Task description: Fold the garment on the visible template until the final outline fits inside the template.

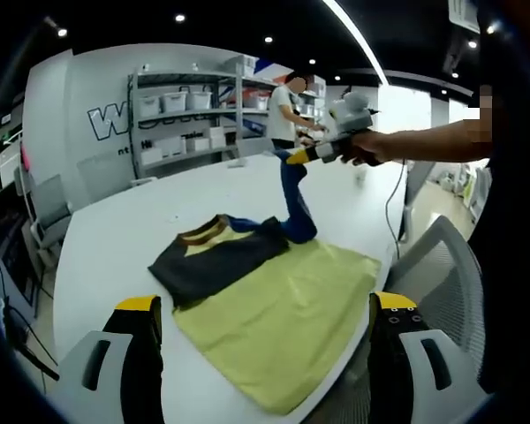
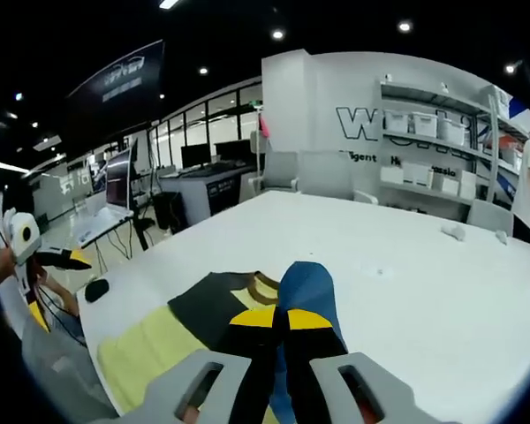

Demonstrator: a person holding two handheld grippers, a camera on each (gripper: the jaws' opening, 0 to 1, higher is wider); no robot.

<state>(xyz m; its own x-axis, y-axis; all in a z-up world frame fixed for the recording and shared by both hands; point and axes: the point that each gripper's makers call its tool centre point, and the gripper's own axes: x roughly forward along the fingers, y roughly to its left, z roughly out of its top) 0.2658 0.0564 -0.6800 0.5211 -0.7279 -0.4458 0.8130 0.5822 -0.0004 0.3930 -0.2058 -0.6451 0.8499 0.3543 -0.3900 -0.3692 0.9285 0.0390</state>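
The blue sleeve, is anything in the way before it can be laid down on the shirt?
Nothing visible is in the way. The right gripper holds the blue sleeve up above the garment, which lies on the yellow template. Only open air shows between the sleeve and the garment, and bare white table around them.

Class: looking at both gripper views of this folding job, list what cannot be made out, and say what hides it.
- Yellow template: its near edge, left gripper view, cut off behind the left tongs.
- Garment: its sleeve end, right gripper view, hidden inside the shut right tongs.
- Wall lettering: partly hidden by shelving.
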